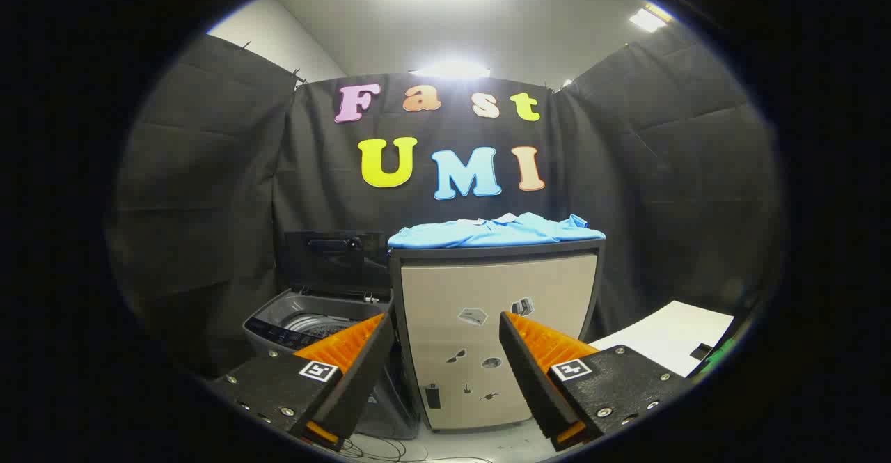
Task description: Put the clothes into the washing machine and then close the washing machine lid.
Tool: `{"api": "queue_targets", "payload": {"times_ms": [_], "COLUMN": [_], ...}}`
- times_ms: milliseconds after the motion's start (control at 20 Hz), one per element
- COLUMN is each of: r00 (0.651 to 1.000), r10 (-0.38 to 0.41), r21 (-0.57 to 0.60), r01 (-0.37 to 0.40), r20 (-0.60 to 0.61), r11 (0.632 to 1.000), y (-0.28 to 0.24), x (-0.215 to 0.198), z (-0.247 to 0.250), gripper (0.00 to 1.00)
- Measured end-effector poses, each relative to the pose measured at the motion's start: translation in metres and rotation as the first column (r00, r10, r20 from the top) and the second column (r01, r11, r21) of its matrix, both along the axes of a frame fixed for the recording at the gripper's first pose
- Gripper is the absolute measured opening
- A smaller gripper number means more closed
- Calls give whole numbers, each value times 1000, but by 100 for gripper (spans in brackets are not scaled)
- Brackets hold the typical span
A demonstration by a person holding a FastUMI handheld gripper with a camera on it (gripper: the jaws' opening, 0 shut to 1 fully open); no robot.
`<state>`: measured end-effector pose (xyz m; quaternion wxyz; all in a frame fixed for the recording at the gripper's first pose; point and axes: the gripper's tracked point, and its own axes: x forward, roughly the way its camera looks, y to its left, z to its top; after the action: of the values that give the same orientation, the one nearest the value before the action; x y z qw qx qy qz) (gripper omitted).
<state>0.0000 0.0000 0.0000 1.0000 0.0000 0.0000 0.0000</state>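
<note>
the clothes (495, 232), a light blue folded garment, lie on top of the cabinet (495, 331) at the centre of the frame, above and beyond the gripper (445, 338). the cloth looks soft, light and limp; expect it to sag and unfold once lifted. the fold edge facing the camera overhangs the cabinet top slightly and appears to be the best place to take hold, pinching through several layers so the garment comes away as one bundle.

the jaws stand spread wide with nothing between them, well below the garment and level with the cabinet front.

the washer (313, 324) sits at lower left of the frame, just beside the cabinet and lower than its top. its lid (335, 261) is raised upright at the back, leaving the drum open.

edges to mind: the cabinet's top rim under the cloth, its left corner next to the washer, and the raised lid behind the opening. open room lies above the cabinet and above the washer. a white sheet (668, 341) lies at lower right, and cables (379, 449) trail on the floor below.
</note>
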Motion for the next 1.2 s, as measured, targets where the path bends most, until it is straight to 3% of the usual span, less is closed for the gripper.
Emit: {"api": "queue_targets", "payload": {"times_ms": [850,1200], "r00": [1000,1000], "r10": [-2,16], "r21": [-19,-30], "r01": [2,-15], "r20": [3,26], "r11": [1000,999], "y": [-1,1], "x": [-8,-7], "z": [11,38], "gripper": [95,95]}}
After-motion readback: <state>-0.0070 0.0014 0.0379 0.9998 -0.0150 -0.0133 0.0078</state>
